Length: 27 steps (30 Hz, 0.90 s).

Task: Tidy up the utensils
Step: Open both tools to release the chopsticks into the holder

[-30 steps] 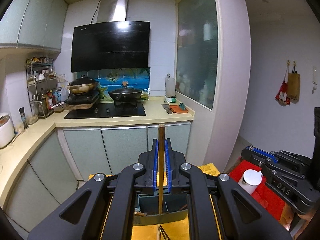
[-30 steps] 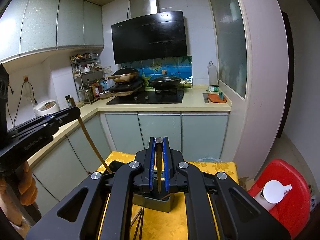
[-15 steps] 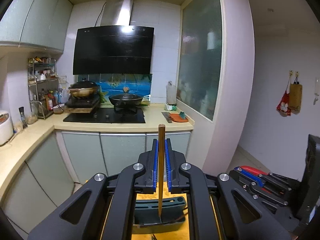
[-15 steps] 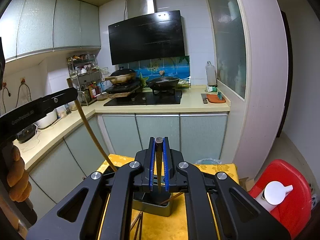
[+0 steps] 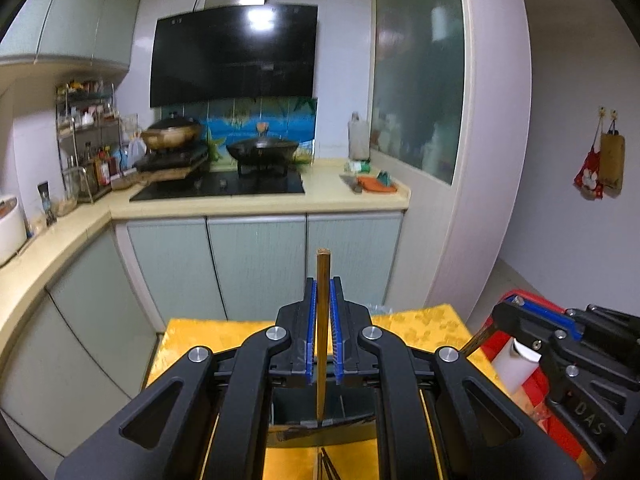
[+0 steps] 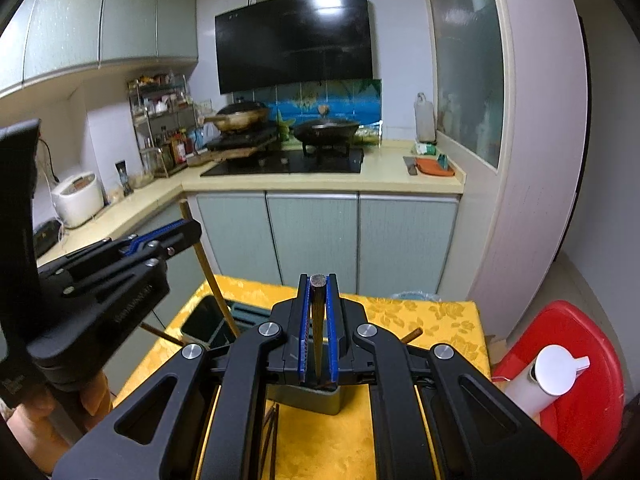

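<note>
Two grippers work over a small table (image 6: 440, 320) with a yellow cloth. The left gripper (image 5: 323, 344) is clamped on a pale wooden chopstick (image 5: 322, 320), held upright, its lower tip inside a dark holder (image 5: 304, 404) on the cloth. The right gripper (image 6: 319, 332) is closed on a darker chopstick (image 6: 319, 312), its lower end hidden behind the jaws above the same holder (image 6: 200, 320). Much of the holder is blocked by gripper arms, so its compartments are hard to make out. A few dark sticks (image 6: 272, 436) lie on the cloth, cut off by the frame. Right of the table stands a red stool (image 6: 580, 360) carrying a white bottle (image 6: 548, 376). Beyond are pale green cabinets (image 6: 312, 236), a counter (image 6: 400, 180), a hob with a wok (image 6: 326, 128), and a black hood (image 6: 294, 40).
</note>
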Tool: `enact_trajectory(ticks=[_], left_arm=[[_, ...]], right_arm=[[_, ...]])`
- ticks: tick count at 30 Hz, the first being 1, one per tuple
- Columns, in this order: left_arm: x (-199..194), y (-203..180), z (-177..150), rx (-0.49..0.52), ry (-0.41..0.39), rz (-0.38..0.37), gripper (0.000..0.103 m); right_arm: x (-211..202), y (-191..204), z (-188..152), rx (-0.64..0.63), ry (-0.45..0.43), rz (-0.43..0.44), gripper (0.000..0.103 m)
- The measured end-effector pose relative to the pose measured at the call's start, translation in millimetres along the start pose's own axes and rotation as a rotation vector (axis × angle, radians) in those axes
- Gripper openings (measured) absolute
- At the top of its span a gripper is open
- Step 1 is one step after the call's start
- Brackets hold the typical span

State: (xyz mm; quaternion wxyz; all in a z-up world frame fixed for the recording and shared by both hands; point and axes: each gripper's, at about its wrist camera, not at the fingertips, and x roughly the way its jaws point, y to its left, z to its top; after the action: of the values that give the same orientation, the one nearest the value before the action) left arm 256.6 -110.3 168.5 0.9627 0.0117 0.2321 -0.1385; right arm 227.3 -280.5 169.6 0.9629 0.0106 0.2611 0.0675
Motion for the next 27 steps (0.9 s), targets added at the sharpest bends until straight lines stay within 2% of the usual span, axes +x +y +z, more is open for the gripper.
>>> enact_trajectory(ticks=[12,14,16,17,19,21,24,27], left_arm=[[14.0,14.7,-31.0,-0.008,0.057,0.011,0.009],[12.0,16.3,-32.5,-0.010,0.058,0.010,0.019],[8.3,17.7,-32.0,-0.007,0.047,0.012,0.037],[6.0,18.2,-31.5,-0.005,0.041,0.013,0.040],[1.1,19.5,-31.0,-0.012,0.037,0.004,0.052],[-3.3,20.4,-30.3,-0.019,0.035,-0.002,0.060],[-13.2,19.8,-30.3,-0.012,0.016,0.002,0.071],[-23.1,18.9,-31.2,0.005,0.003,0.002,0.078]], right_arm=[[28.9,12.8,-26.3,-0.018,0.071,0.004,0.008],[29.0,11.9,-27.4,-0.005,0.070,0.008,0.010],[29.0,11.2,-27.1,0.005,0.070,0.018,0.012],[29.1,9.6,-26.2,0.006,0.068,0.019,0.013],[25.7,9.3,-26.7,0.006,0.057,0.015,0.032],[22.0,9.4,-27.3,0.007,0.043,0.009,0.041],[15.7,9.8,-27.5,0.001,0.034,0.010,0.043],[8.0,10.7,-27.7,-0.011,0.015,-0.002,0.047]])
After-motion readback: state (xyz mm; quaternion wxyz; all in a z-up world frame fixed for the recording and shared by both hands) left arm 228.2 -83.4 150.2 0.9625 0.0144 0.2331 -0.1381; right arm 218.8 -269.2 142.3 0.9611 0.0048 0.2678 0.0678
